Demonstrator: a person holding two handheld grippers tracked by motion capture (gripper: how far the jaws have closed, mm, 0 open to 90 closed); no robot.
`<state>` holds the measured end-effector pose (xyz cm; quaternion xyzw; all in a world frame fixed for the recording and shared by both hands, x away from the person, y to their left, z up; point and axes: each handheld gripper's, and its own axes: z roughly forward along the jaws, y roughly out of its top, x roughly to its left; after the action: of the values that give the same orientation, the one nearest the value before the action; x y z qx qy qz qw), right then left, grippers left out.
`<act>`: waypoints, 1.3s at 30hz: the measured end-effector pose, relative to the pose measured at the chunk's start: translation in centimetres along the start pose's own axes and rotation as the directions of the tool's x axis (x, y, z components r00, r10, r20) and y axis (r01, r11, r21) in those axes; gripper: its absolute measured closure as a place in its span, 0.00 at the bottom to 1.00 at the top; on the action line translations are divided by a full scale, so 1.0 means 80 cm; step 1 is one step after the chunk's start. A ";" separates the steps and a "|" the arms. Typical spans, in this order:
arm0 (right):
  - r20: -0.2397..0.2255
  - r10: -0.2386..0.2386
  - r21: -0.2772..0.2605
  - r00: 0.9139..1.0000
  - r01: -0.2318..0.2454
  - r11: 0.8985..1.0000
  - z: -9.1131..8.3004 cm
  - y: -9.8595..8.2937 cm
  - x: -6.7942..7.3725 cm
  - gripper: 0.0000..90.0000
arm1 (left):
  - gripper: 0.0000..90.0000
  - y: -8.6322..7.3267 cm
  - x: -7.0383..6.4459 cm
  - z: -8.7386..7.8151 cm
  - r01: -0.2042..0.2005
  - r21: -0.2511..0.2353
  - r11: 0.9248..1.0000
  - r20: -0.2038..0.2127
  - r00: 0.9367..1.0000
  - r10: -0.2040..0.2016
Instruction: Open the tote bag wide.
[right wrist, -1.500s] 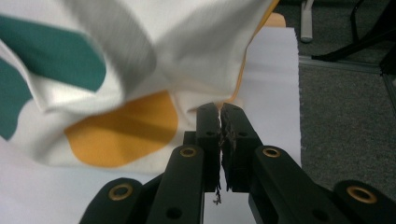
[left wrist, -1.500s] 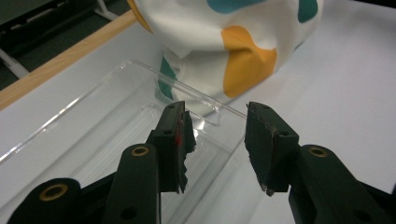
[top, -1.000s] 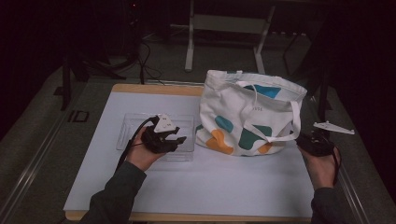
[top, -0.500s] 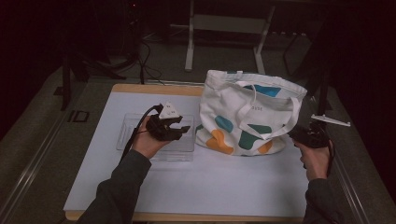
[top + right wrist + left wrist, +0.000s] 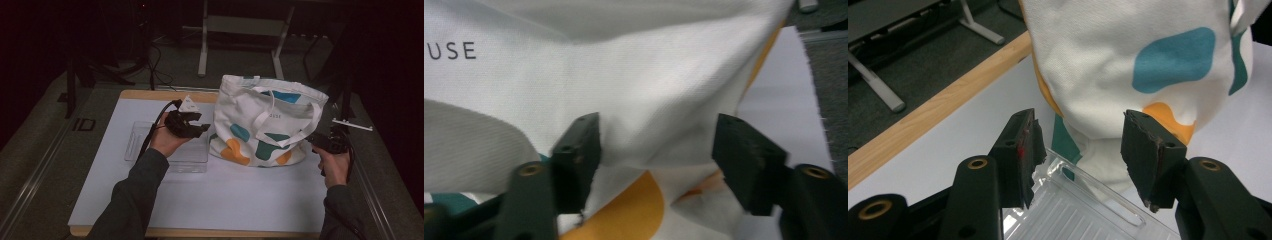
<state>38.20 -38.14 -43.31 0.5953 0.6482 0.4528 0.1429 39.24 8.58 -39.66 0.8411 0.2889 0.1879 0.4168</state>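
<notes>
While both hands hover at the table, the tote bag (image 5: 265, 122) sits upright toward the far right of the white mat (image 5: 210, 200), cream cloth with teal and orange blobs, its handles (image 5: 280, 117) flopped over the front face. Left gripper (image 5: 192, 127) is held above the clear plastic tray (image 5: 150, 145), pointing across at the bag's left flank; from its own camera the jaws stand well apart with nothing between them, the bag's bulging side (image 5: 1148, 65) just beyond the tips and the tray's ribbed corner (image 5: 1083, 210) right beneath. That tray lies just beside the bag's bottom left corner, so it sits squarely under the left approach. Over on the other side, the right gripper (image 5: 327, 142) is low at the bag's right end, near the mat's edge; its jaws are spread wide too, empty, with the cloth (image 5: 634, 90) close ahead and an orange patch (image 5: 629, 210) low down. I can't tell whether those tips touch the fabric. A cable (image 5: 152, 132) trails from the left gripper back over the tray. Beyond the table's wooden edge (image 5: 150, 93) there's dark floor, a grey stand leg (image 5: 202, 40) and loose wires.
</notes>
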 end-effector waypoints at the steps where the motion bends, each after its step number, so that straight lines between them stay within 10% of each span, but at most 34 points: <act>1: -0.011 -0.001 -0.005 1.000 0.001 1.000 0.001 0.000 0.001 0.55 | 0.54 0.002 0.001 0.002 0.000 0.001 1.000 0.002 1.000 0.000; 14: 0.009 -0.104 -0.007 0.995 0.104 0.995 0.001 0.001 0.022 0.98 | 0.61 0.037 0.015 0.026 -0.010 -0.004 1.000 -0.009 1.000 0.010; 25: 0.011 -0.138 -0.001 0.990 0.138 0.990 -0.004 0.001 0.024 0.99 | 0.67 0.060 0.027 0.052 0.032 -0.022 0.999 0.029 0.999 -0.031; 29: 0.014 -0.148 -0.003 0.989 0.148 0.989 -0.006 0.002 0.026 0.99 | 0.95 0.061 0.025 0.050 0.032 -0.025 0.999 0.016 0.999 -0.031; 39: -0.005 -0.195 -0.041 0.981 0.194 0.980 -0.021 0.003 0.031 0.99 | 0.98 0.057 0.020 0.029 0.002 -0.034 0.999 0.029 1.000 -0.001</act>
<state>36.54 -36.62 -41.30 0.5239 0.6946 0.4525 0.1955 43.26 5.98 -37.21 0.8364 0.2800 0.1804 0.4353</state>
